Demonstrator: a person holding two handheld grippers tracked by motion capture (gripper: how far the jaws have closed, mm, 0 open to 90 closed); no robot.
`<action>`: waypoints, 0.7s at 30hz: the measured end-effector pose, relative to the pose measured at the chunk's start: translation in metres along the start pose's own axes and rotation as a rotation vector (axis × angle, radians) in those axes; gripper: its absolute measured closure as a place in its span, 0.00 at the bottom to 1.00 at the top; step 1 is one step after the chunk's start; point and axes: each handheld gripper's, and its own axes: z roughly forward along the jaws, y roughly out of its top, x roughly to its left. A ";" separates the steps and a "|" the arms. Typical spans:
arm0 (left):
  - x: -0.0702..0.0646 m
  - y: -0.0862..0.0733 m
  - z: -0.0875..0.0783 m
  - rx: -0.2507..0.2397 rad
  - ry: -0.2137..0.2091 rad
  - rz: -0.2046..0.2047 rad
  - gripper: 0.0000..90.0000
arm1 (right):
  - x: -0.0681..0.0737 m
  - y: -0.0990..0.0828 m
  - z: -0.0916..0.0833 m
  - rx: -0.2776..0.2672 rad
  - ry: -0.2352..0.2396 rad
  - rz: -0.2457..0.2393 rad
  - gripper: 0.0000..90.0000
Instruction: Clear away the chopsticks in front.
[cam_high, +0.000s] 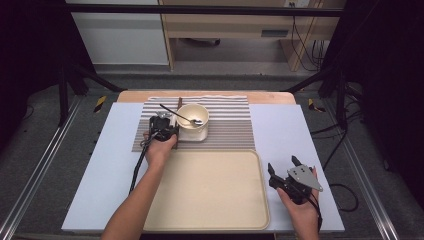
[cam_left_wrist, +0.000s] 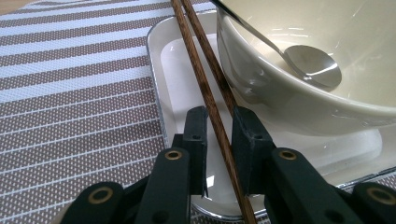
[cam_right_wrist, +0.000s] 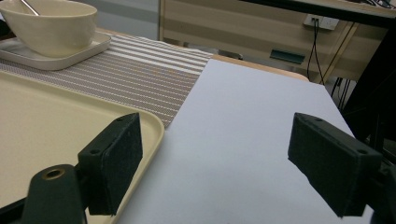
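A pair of dark wooden chopsticks (cam_high: 179, 107) (cam_left_wrist: 205, 79) lies along the left edge of a small white plate (cam_high: 192, 138) (cam_left_wrist: 180, 79). A cream bowl (cam_high: 192, 122) (cam_left_wrist: 280, 100) stands on that plate, and a metal spoon (cam_high: 181, 116) (cam_left_wrist: 313, 67) rests in the bowl. My left gripper (cam_high: 171, 127) (cam_left_wrist: 219, 123) has its jaws narrowly astride the chopsticks; one stick runs between the pads with a thin gap showing beside it. My right gripper (cam_high: 282, 163) (cam_right_wrist: 215, 163) stands open and holds nothing, over the pale board right of the tray.
A large cream tray (cam_high: 210, 200) (cam_right_wrist: 46, 121) lies near the front edge. The plate sits on a striped placemat (cam_high: 230, 125) (cam_left_wrist: 70, 93) (cam_right_wrist: 140, 70). A pale board (cam_high: 280, 130) (cam_right_wrist: 252, 116) covers the table. Dark frame legs and cables stand at both sides.
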 end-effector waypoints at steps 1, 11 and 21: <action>0.000 0.000 0.000 0.001 0.000 -0.001 0.84 | 0.000 0.000 0.000 0.000 0.000 -0.001 0.20; -0.001 -0.001 0.002 0.003 0.002 -0.026 0.86 | 0.001 0.000 0.001 0.004 0.002 -0.003 0.21; -0.001 -0.002 0.003 0.016 -0.001 -0.054 0.88 | 0.002 0.000 0.002 0.005 0.004 -0.005 0.21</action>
